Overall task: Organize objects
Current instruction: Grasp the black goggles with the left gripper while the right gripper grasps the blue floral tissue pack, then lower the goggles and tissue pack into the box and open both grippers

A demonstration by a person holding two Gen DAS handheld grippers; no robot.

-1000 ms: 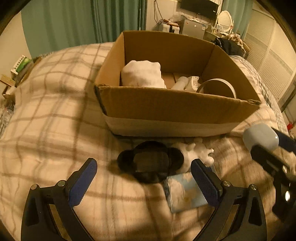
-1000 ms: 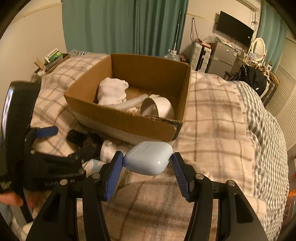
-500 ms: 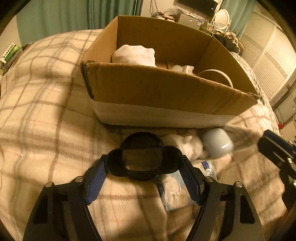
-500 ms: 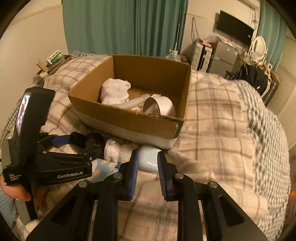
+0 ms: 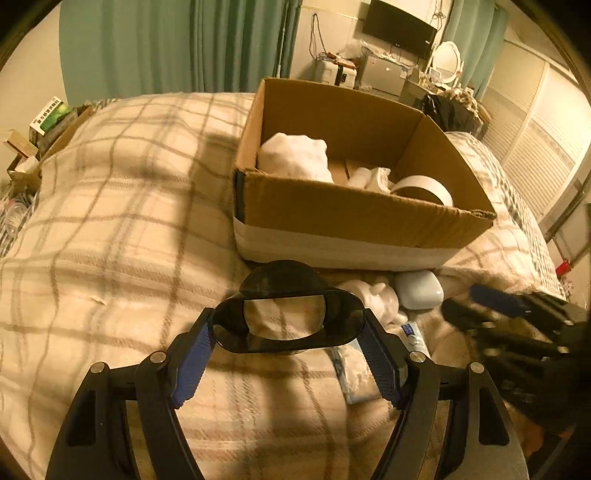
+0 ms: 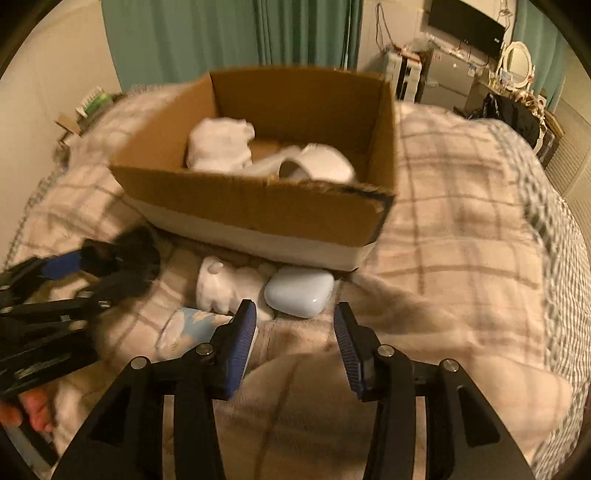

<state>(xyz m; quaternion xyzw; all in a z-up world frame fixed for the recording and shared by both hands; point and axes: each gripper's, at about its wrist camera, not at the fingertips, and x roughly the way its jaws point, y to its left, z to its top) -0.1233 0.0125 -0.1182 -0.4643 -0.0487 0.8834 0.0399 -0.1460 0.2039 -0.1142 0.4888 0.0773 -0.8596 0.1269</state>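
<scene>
Two grippers in play. Left gripper (image 5: 288, 343) clamped across one black oval magnifier (image 5: 286, 325), pads pressed on both ends, lifted clear of the plaid blanket (image 5: 110, 221). A second ago spread wide with that magnifier lying flat between the fingers. Right gripper (image 6: 295, 332) opening, nothing between its pads; a second ago carrying the one pale blue earbud case (image 6: 299, 291), now resting on the blanket just beyond the fingertips, close against the box front. Beside it one white figurine (image 6: 218, 288), and nearer, one blue-and-white packet (image 6: 184, 332). Farther back, one cardboard box (image 6: 258, 206) with one white bundled cloth (image 6: 218, 147) and one white tape roll (image 6: 317, 166) inside. Teal curtains (image 6: 221, 33) beyond.
</scene>
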